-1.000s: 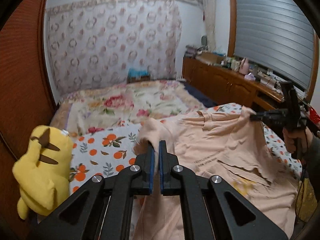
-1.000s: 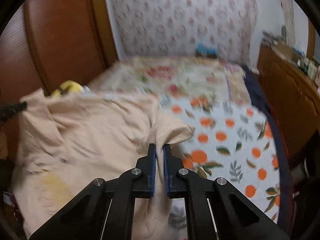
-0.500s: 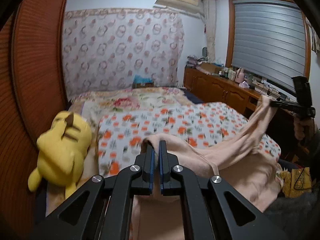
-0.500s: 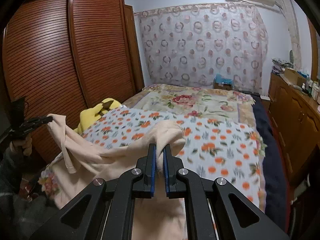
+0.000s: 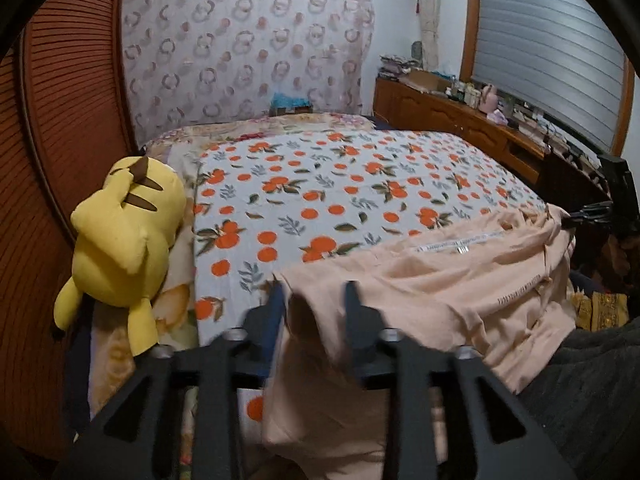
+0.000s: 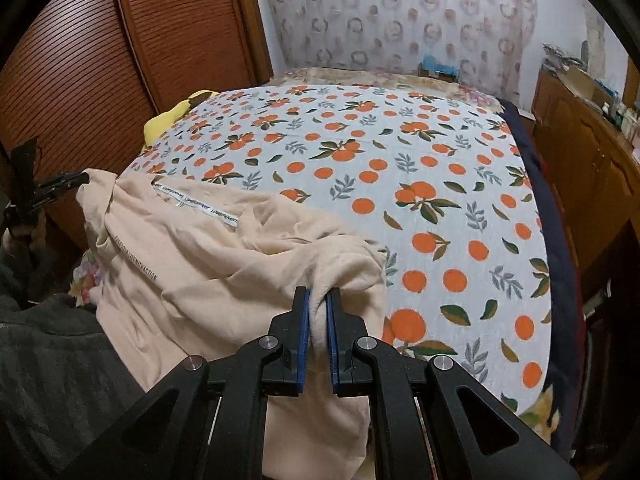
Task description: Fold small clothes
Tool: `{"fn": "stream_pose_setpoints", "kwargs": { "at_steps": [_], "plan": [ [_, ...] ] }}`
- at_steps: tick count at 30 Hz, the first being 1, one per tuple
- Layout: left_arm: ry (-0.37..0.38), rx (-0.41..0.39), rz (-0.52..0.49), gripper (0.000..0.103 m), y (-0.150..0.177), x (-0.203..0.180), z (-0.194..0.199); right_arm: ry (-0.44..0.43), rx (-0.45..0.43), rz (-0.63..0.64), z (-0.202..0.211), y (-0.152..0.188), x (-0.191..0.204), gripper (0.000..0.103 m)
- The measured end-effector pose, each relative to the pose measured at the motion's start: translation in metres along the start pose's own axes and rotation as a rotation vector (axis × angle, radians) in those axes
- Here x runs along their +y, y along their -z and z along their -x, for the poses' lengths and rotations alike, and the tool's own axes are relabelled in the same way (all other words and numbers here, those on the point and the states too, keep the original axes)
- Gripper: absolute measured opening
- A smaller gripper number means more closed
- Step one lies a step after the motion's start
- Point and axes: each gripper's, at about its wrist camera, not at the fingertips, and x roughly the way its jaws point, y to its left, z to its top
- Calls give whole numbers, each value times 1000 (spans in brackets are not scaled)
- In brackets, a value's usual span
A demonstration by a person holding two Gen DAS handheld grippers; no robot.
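Shirt: your peach shirt [image 6: 208, 264] lay at the lower left of the right view, spread on the near edge of the bed [image 6: 400, 168] and hanging over it toward you; in the left view it filled the lower right.
Left tool: your left tool [image 5: 314, 300] stood with its jaws well apart, a fold of shirt loose between them, so you gripped nothing there, I judged.
Right tool: your right tool [image 6: 316, 312] was nearly closed, pinching a bunched corner of the shirt.
Handling: you had soft, light, limp knit, by its look; it would sag and crease wherever unsupported, and would not slip or break.
Where to hold: you would do best at hems, shoulders or the printed neck tape [image 6: 196, 204], both corners taken level.
Containers: you had none on the bed; a cardboard box [image 5: 426, 78] sat on the dresser [image 5: 452, 120] at upper right, contents too small to tell.
Beside: a yellow plush [image 5: 124, 240] lay at the left bed edge, apart from the shirt.
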Motion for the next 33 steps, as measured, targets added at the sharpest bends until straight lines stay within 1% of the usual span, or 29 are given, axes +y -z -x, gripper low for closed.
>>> {"fn": "stream_pose_setpoints", "kwargs": {
  "at_steps": [2, 4, 6, 8, 10, 11, 12, 14, 19, 22, 27, 29, 32, 33],
  "plan": [
    [9, -14, 12, 50, -3, 5, 3, 20, -16, 13, 4, -5, 3, 17],
    [-5, -21, 9, 70, -6, 9, 2, 38, -38, 22, 11, -8, 6, 32],
    [-16, -30, 6, 76, -9, 13, 0, 44, -67, 32, 23, -6, 8, 36],
    [-26, -29, 6, 76, -11, 18, -5, 55, -95, 41, 39, 1, 10, 40],
    [-54, -30, -1, 76, -13, 25, -13, 76, -107, 45, 39, 0, 6, 46],
    [-72, -26, -1, 76, -15, 29, -18, 89, -109, 48, 35, 0, 4, 47],
    [-83, -22, 4, 76, -17, 35, -23, 98, -106, 51, 30, 1, 0, 49],
    [-88, -13, 24, 76, -19, 46, -32, 121, -83, 42, 12, 1, -7, 50],
    [-105, 39, 47, 76, -20, 67, -62, 95, -32, -1, -26, 0, -21, 50],
    [-92, 70, 59, 76, -15, 69, -75, 67, -20, -15, -39, 1, -17, 50],
    [-46, 94, 52, 76, -10, 62, -83, 4, -51, -9, -38, -2, -3, 50],
    [-36, 114, 59, 76, -9, 60, -87, -1, -52, -7, -40, -1, 1, 50],
    [-30, 124, 54, 75, -9, 58, -90, -9, -45, -10, -49, -1, 2, 50],
    [-27, 125, 54, 74, -9, 57, -90, -10, -43, -10, -50, -2, 3, 50]
  ]
}}
